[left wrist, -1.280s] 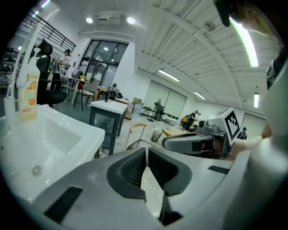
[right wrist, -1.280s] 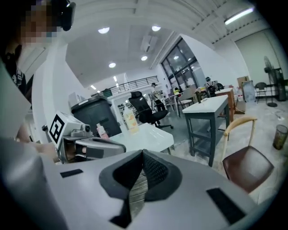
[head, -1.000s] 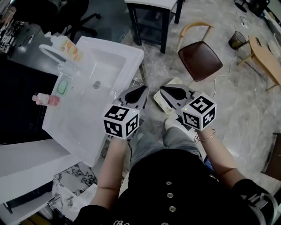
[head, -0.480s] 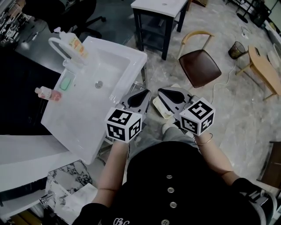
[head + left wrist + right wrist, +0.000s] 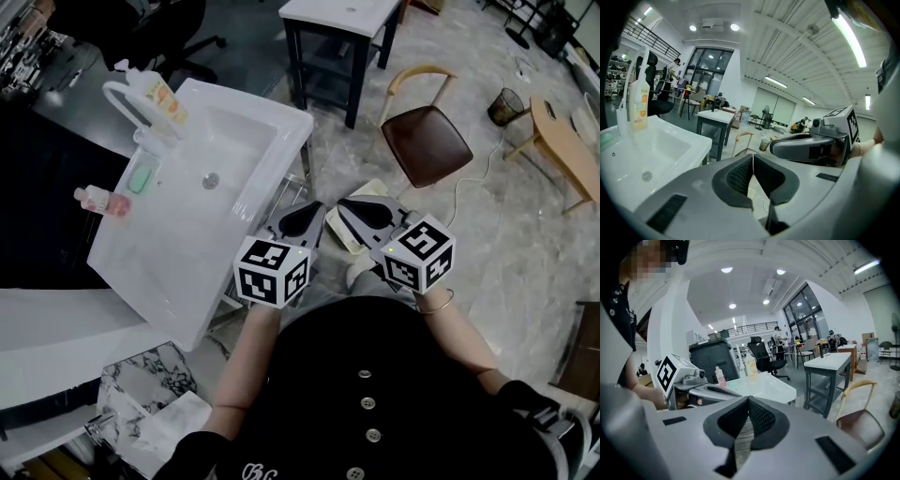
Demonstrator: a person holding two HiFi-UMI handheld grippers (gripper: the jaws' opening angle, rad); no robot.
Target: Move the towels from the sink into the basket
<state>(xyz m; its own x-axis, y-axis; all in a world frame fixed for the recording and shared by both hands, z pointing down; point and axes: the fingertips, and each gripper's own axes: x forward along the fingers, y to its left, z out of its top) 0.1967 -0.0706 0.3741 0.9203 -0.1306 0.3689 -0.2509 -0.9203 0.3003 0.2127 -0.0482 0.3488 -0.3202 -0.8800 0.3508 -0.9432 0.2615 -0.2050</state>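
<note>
White rectangular sink (image 5: 178, 234) on the person's left, glossy, the bowl smooth white down to a round metal drain (image 5: 211, 180). Along its far rim: an arched white tap (image 5: 120, 94), a bottle with an orange label (image 5: 157, 101), a green soap bar (image 5: 140, 177), a small pink bottle (image 5: 99, 200).

Just off the sink's near corner, left gripper (image 5: 312, 210) and right gripper (image 5: 344, 205), held side by side with tips angled toward each other. Both sets of jaws pressed together, nothing between the pads.

Beneath the tips, on the marbled floor, a flat cream thing (image 5: 339, 230), seen only from the head and mostly hidden. Basket or not, cannot tell.

Further out, a brown chair (image 5: 427, 131) and a dark-legged table (image 5: 337, 19).

Only in the gripper views: ceiling lights and tall glazed windows (image 5: 705, 70) — and each gripper's marker cube, seen from the other.
</note>
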